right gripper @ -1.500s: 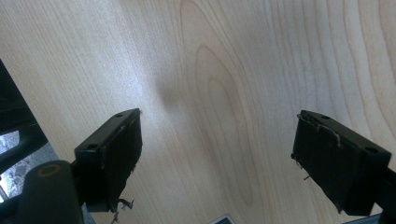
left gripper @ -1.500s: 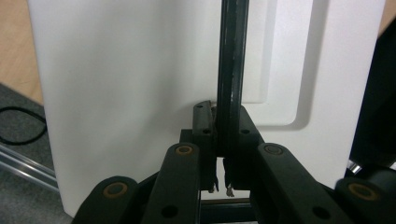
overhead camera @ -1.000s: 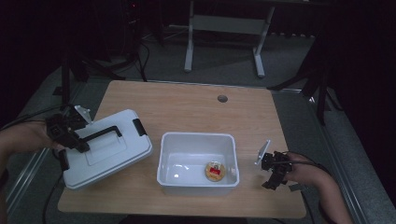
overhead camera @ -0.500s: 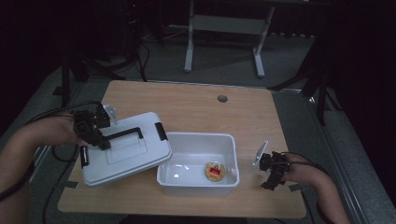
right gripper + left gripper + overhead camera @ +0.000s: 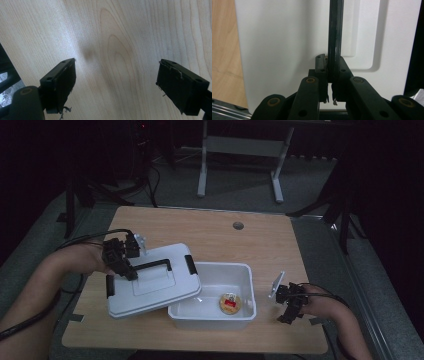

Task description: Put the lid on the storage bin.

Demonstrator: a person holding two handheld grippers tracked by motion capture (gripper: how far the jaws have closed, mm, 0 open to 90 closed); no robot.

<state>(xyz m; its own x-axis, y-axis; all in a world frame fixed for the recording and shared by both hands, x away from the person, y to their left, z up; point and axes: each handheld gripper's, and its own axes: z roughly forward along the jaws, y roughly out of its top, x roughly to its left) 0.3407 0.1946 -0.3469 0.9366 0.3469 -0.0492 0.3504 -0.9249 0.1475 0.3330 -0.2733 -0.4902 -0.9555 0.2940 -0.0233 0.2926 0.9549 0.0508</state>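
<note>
High view: the left gripper (image 5: 121, 261) is clamped on the black handle (image 5: 150, 266) of a white lid (image 5: 152, 286). The lid sits tilted, its right edge lying over the left rim of an open white bin (image 5: 245, 270), the rest of it out over the table (image 5: 215, 230) to the bin's left. Black latches sit at the lid's two ends. Inside the bin, near its front right, lies a small round item (image 5: 230, 303), tan with a red centre. The right gripper (image 5: 290, 306) rests low at the table's right front edge, just beside the bin and apart from it.

Left gripper view: the jaws are closed tight on the handle (image 5: 335, 37), which runs straight up between them. The white lid (image 5: 282, 50) lies behind, with a strip of wooden table (image 5: 223, 50) at the left.

Right gripper view: the jaws stand wide apart with nothing between them, over bare wood grain (image 5: 117, 50).
</note>
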